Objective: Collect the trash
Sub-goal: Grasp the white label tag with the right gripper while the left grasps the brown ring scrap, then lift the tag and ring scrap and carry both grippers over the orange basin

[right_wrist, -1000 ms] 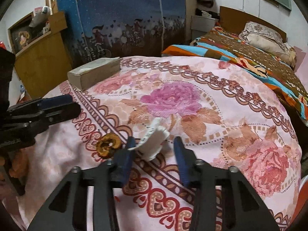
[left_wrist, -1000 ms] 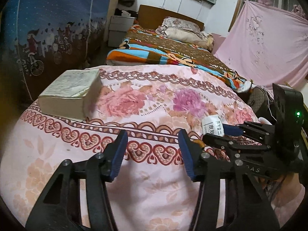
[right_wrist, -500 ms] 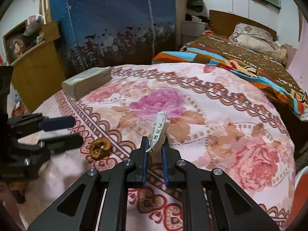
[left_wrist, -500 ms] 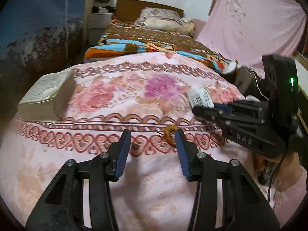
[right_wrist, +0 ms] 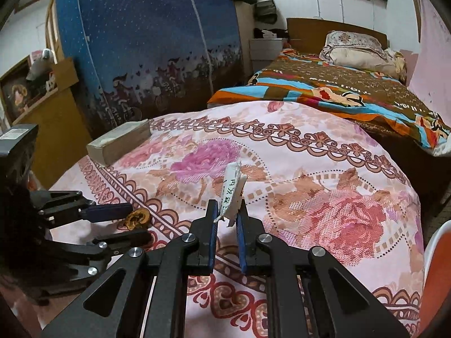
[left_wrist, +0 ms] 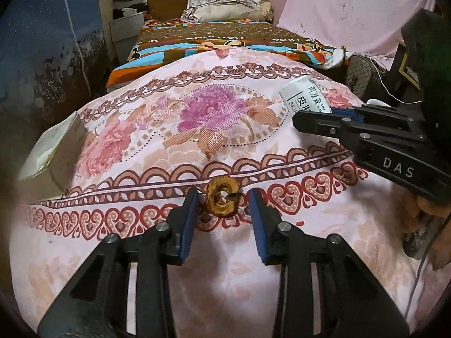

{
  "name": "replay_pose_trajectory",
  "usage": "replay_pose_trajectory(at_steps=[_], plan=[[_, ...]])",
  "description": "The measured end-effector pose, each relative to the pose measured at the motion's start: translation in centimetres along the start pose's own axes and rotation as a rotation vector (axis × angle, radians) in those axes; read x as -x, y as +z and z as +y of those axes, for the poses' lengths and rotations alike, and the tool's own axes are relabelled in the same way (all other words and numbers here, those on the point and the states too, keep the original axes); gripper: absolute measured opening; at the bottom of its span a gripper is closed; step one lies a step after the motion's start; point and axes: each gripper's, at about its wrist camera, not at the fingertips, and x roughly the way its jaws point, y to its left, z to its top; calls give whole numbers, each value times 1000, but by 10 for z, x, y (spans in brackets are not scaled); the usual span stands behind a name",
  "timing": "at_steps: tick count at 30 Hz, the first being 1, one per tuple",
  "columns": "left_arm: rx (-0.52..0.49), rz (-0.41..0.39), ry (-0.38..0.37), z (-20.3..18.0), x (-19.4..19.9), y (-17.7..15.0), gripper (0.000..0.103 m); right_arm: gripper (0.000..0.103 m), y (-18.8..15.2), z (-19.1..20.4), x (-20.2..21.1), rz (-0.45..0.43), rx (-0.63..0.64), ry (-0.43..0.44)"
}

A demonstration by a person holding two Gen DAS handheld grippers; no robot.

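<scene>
A brown dried fruit ring lies on the pink floral cloth. My left gripper is open, its blue pads on either side of the ring without squeezing it. The ring also shows in the right wrist view, between the left gripper's fingers. My right gripper is shut on a white wrapper with printed characters and holds it above the cloth. In the left wrist view the wrapper sticks out of the right gripper at the right.
A thick book lies at the cloth's left edge, also in the right wrist view. A bed with a patterned blanket stands behind. A wooden cabinet is at the left. A blue curtain hangs behind.
My right gripper closed on the white wrapper and lifted it off the cloth. My left gripper moved forward and right until its open fingers straddle the fruit ring.
</scene>
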Motion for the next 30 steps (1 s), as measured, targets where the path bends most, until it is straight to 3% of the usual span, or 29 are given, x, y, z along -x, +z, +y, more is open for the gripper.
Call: replay_pose_trajectory(at_steps=[3,13,30], plan=[[7,-3,-4,1,1,0,9,10,-1,0,2,-6,4,-4],[49,-71,-8,0,13,2,8,10,-2,1,14,-74,10,-34],[101,-396,-45,-25,66,25,8,10,-10,-9,79,-401,-32,-62]])
